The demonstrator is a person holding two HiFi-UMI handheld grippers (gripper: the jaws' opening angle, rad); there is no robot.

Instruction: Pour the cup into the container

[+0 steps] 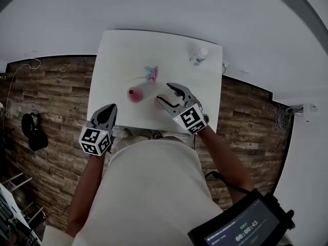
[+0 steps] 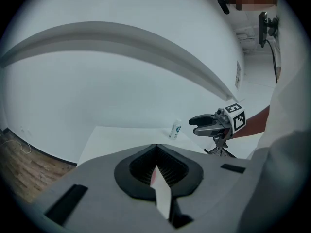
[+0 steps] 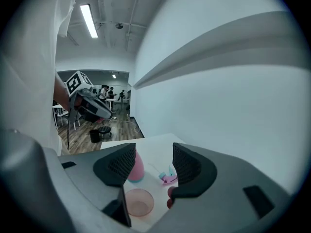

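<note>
A pink cup (image 1: 134,94) stands on the white table (image 1: 118,55); in the right gripper view this cup (image 3: 136,167) shows past the left jaw. Right of it sits a clear pinkish container (image 1: 163,100), a shallow bowl (image 3: 139,202) low in the right gripper view. My right gripper (image 1: 167,96) hovers over the bowl with its jaws apart and nothing pressed between them (image 3: 153,161). My left gripper (image 1: 106,115) is by the table's near left edge, jaws together (image 2: 156,166), a white sliver showing at their seam.
A small pink and teal object (image 1: 151,74) lies behind the cup. A small white bottle (image 1: 200,55) stands near the far right corner, and the left gripper view shows that bottle (image 2: 176,129) too. Wood floor surrounds the table. The person's body fills the near side.
</note>
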